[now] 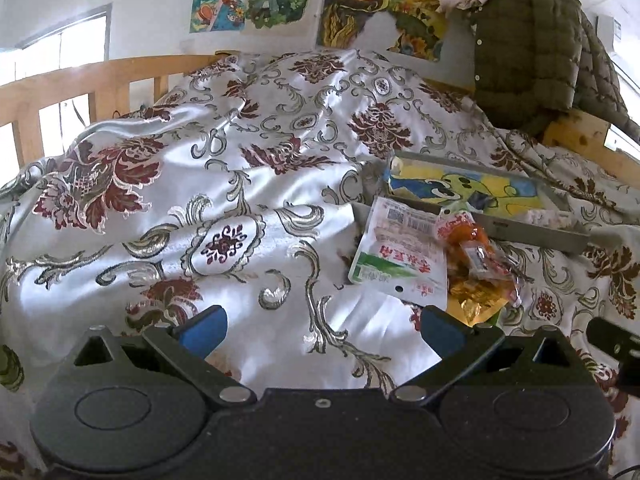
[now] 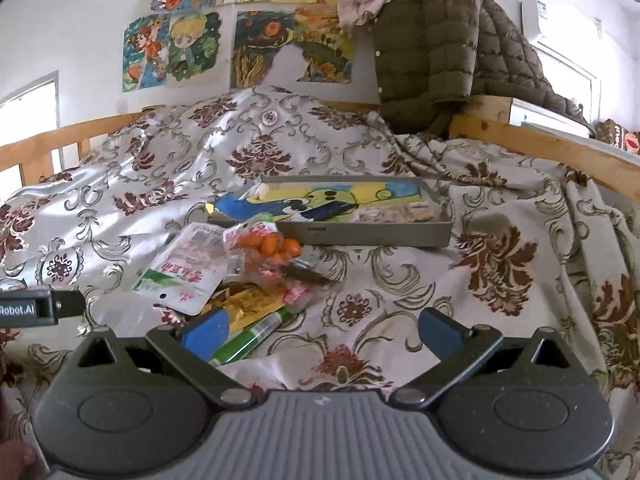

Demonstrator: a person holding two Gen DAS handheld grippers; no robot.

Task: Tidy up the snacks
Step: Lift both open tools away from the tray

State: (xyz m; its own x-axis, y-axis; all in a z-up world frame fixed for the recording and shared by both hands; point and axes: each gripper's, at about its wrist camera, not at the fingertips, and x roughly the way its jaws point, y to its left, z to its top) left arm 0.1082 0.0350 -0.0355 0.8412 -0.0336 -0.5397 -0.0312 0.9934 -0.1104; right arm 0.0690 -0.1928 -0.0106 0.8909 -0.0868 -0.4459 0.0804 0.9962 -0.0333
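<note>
- Left tool [image 1: 320, 330]: blue-padded fingers spread wide, nothing between them, hovering over the glossy white bedspread w/ maroon floral pattern [image 1: 224, 184].
- Right tool [image 2: 322, 330]: also spread wide, holding nothing; its left blue pad [image 2: 208, 332] sits over the near end of the snack pile.
- Snack pile lies on the bed, just in front of the shallow grey rectangular tray [image 2: 384, 234]:
- flat white pouch w/ red lettering & green stripe [image 2: 182, 270], leftmost;
- clear bag of small orange round snacks [image 2: 272, 246], beside the pouch, touching the tray's front edge;
- crinkled gold foil packet [image 2: 248, 304] under those two;
- green & white tube-shaped stick [image 2: 250, 338], nearest the right tool.
- Tray holds a yellow-blue cartoon-print packet [image 2: 320, 200] & a pale snack pack [image 2: 396, 213] at its front right.
- Olive quilted jacket [image 2: 436, 52] hangs over the wooden bed rail [image 2: 540, 146] behind.
</note>
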